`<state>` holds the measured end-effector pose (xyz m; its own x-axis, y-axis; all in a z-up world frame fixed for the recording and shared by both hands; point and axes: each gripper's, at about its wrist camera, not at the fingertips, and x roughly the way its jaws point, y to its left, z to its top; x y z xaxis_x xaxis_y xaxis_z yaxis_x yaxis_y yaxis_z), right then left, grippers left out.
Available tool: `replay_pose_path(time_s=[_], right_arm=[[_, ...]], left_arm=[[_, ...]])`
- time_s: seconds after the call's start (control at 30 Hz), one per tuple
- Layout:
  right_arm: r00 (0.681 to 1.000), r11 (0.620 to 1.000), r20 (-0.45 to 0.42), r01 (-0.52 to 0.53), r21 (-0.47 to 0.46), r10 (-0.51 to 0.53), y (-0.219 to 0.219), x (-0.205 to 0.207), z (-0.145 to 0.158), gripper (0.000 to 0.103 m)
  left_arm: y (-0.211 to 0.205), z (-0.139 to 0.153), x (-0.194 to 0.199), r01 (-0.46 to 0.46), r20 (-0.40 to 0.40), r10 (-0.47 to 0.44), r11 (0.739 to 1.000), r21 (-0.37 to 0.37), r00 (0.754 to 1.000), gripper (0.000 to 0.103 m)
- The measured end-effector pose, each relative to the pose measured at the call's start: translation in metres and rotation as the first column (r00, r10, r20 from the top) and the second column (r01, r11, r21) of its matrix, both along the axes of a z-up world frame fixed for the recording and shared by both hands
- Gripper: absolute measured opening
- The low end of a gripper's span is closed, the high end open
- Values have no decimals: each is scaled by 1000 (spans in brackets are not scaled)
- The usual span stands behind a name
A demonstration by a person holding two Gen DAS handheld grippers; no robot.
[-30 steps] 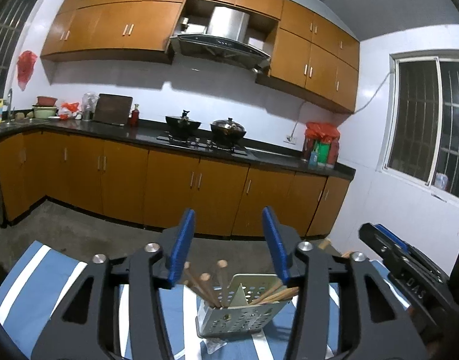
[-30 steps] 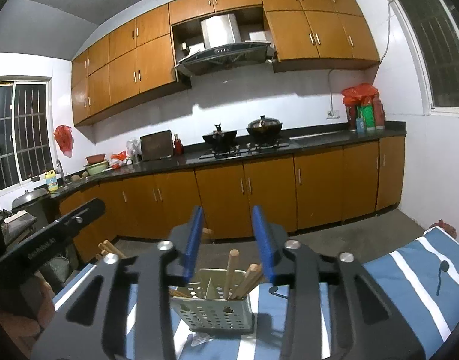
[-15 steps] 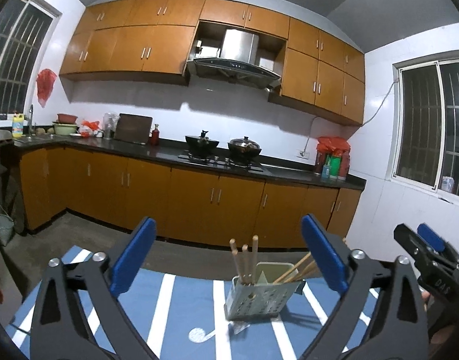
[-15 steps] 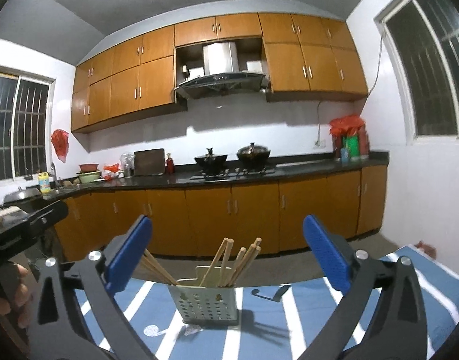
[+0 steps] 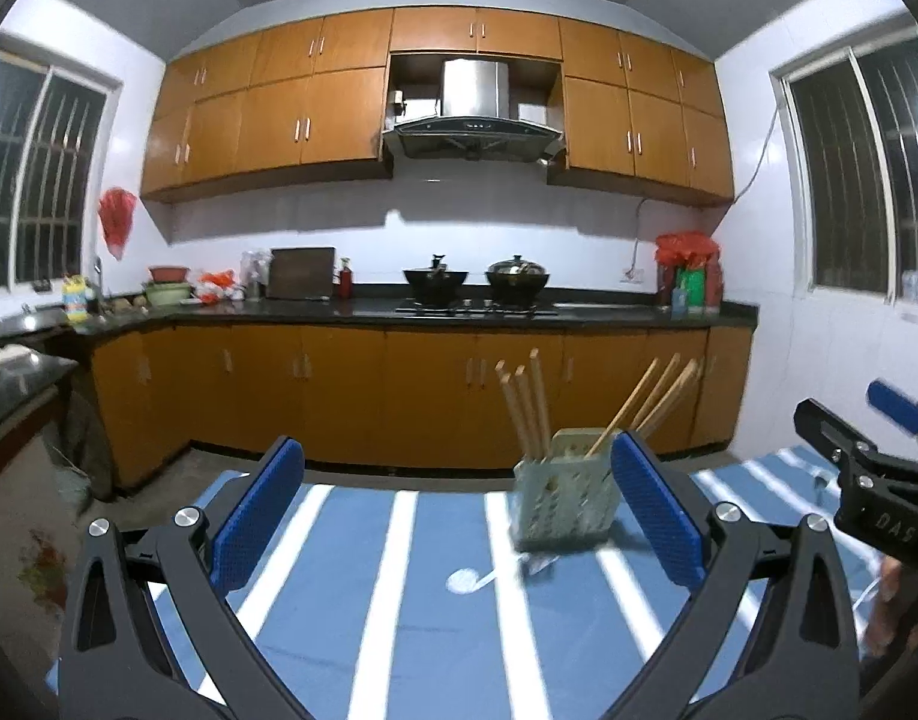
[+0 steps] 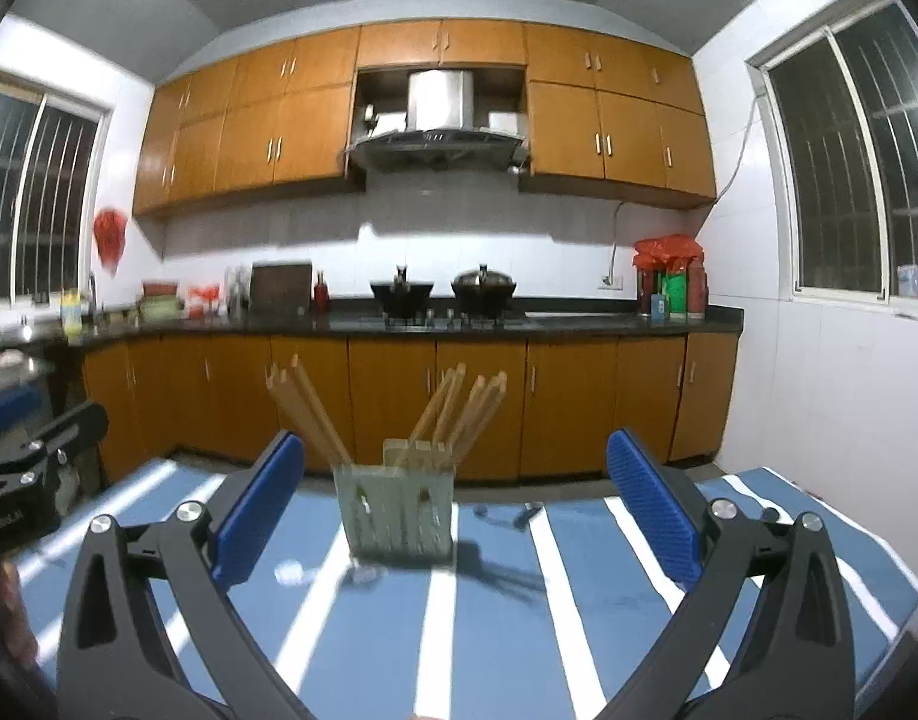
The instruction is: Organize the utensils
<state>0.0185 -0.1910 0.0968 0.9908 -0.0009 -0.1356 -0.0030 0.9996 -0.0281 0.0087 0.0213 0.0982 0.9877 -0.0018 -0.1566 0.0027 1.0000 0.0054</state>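
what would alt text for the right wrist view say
An open hand-held gripper hangs over a blue and white striped tablecloth, facing a perforated utensil holder filled with wooden chopsticks. Behind is a kitchen with orange cabinets.

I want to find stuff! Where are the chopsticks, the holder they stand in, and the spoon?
chopsticks (image 5: 526,405), left wrist view, middle of the left bunch.
holder (image 5: 564,498), left wrist view, front wall.
spoon (image 5: 464,581), left wrist view, white bowl.
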Motion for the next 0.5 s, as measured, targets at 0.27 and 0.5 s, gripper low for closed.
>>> replay_pose_path(time_s=[0.27, 0.5], right_arm=[[997, 1000, -71, 8, -3, -8, 0, -20, -42, 99], [989, 1000, -147, -2, 11, 4, -5, -21, -68, 99]], left_arm=[[-6, -41, -12, 21, -73, -20, 1000, 20, 997, 101], [-6, -64, -17, 31, -120, -32, 999, -8, 992, 101]])
